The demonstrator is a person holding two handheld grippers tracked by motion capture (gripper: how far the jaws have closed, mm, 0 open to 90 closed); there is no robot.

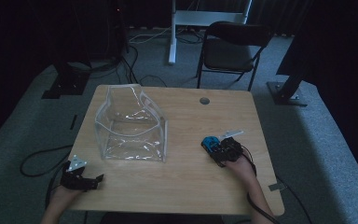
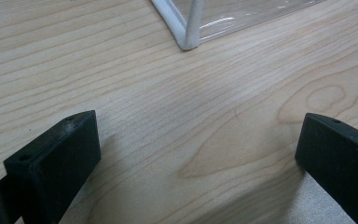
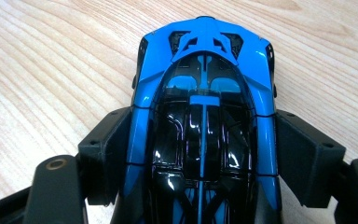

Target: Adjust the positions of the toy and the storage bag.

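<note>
Fingers (image 3: 107, 154) of the right gripper (image 3: 204, 154) clamp the blue toy car (image 3: 204, 93) near the surface's (image 1: 191, 177) right edge; left gripper (image 2: 198, 154) gapes wide; lift the car level, gently.

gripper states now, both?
Left gripper: open, nothing between the jaws.
Right gripper: shut on the blue toy car.

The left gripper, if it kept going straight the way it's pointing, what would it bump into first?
Probably the clear plastic bag. The left gripper has open jaws with bare wooden table between them, and the bag's white-edged corner sits just ahead, slightly off centre. How far away it is is hard to judge.
</note>
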